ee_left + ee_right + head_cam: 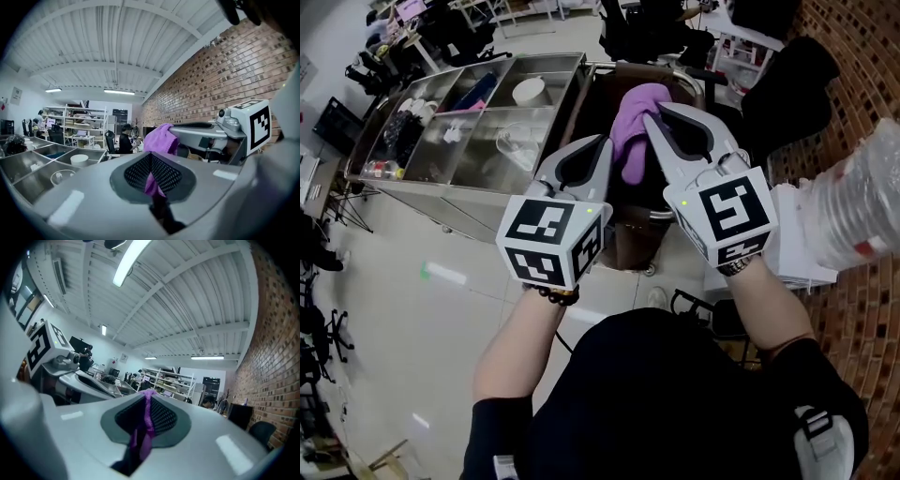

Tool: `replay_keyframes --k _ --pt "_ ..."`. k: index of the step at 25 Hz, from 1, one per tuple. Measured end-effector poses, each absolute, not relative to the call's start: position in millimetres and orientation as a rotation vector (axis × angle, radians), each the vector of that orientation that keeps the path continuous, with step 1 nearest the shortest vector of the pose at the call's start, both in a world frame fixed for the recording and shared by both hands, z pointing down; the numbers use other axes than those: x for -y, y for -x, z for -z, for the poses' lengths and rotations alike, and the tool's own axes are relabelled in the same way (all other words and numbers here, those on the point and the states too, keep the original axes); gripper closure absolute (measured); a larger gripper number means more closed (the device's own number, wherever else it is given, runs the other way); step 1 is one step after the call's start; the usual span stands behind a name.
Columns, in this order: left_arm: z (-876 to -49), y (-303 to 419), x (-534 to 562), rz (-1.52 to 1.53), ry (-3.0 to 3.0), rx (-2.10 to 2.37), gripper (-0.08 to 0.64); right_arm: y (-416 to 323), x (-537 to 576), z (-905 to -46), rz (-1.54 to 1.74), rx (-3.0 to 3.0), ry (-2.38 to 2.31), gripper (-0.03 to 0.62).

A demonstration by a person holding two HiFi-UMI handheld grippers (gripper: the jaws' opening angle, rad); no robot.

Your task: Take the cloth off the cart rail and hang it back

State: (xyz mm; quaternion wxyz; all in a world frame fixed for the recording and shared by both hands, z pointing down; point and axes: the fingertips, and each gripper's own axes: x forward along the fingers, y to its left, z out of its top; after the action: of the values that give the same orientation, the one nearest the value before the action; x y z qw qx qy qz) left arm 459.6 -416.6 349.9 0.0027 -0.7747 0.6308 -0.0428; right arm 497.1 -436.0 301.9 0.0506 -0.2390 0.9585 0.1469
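Ahead of me the steel cart (473, 161) stands on the pale floor (422, 319). Its compartments hold a white bowl (528, 91), a clear bowl (517, 141) and a blue item (474, 94).

Bright ceiling tubes (129, 261) light evenly; gripper views bulge, corners dark.

A red brick wall (225, 70) runs along the right side of the room. The far wall (23, 105) is white. The ceiling (117, 37) is white ribbed sheeting on curved beams, fitted with lit tube lights (119, 92). The floor (422, 319) is pale, glossy and reflects the lights. White open shelving (75, 123) stands at the far end. Black office chairs (647, 28) are grouped on the far side. A stainless-steel cart (431, 194) with open compartments stands on the left.
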Motion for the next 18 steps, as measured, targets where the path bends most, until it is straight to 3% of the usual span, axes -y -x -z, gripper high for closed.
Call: replay_keyframes --k 18 --pt "-336 -399 278 0.044 2.253 -2.153 0.575 -441 288 -273 -0.538 -2.897 0.487 0.559"
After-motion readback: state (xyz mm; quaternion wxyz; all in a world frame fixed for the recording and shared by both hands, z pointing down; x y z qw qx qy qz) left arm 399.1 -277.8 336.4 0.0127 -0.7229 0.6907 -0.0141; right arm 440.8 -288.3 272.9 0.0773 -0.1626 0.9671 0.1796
